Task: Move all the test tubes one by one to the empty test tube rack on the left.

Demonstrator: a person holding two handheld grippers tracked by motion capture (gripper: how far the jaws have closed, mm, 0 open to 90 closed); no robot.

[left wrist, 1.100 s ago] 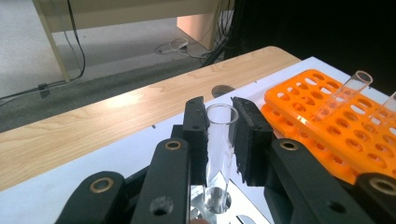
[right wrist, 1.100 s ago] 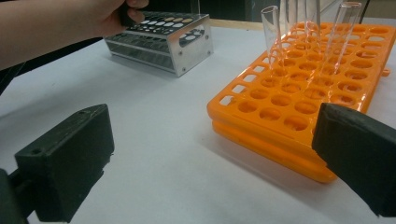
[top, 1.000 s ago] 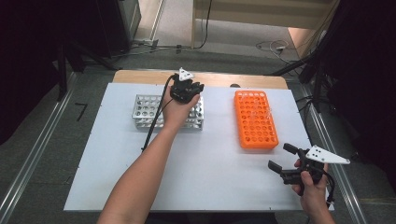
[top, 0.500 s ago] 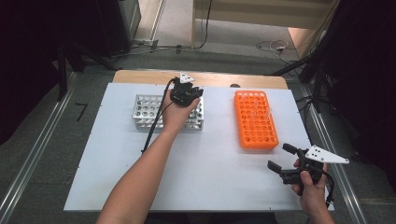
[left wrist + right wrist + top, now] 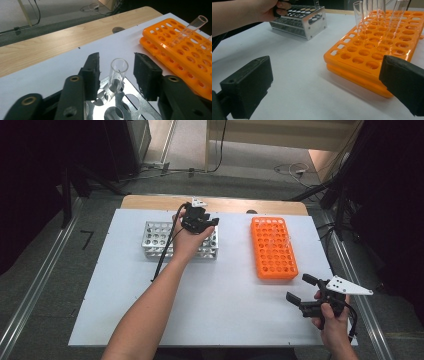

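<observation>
Nearest to you, at the near right corner of the white table (image 5: 125, 320), your right gripper (image 5: 306, 292) rests low over the board with its jaws spread wide and nothing between them. It seems parked there simply to wait its turn, close to the orange rack (image 5: 272, 247) so the reach to the next tube is short. In the right gripper view the two black jaws frame bare tabletop, and the orange rack lies just beyond them.

That orange rack lies lengthwise, near to far, right of centre. Several clear tubes (image 5: 359, 17) stand tilted in its far holes; they lean because the holes are wider than the glass. How many there are is hard to tell, since the clear glass blurs into the background.

Farther off and to the left stands the metal rack (image 5: 155, 240), a bright block drilled with round holes. Your left gripper (image 5: 202, 220) hangs over its right end. Its jaws have just been opening, and in the left gripper view they now stand a moderate way apart on either side of a glass tube (image 5: 118, 75), with a gap on both sides, so the pads no longer press on it. The tube sits upright in a hole near the rack's far edge, its bottom already down in the hole. The release looks deliberate: the rack carries the tube now.

No brand, label or writing can be read on either rack, the tubes or the grippers.
</observation>
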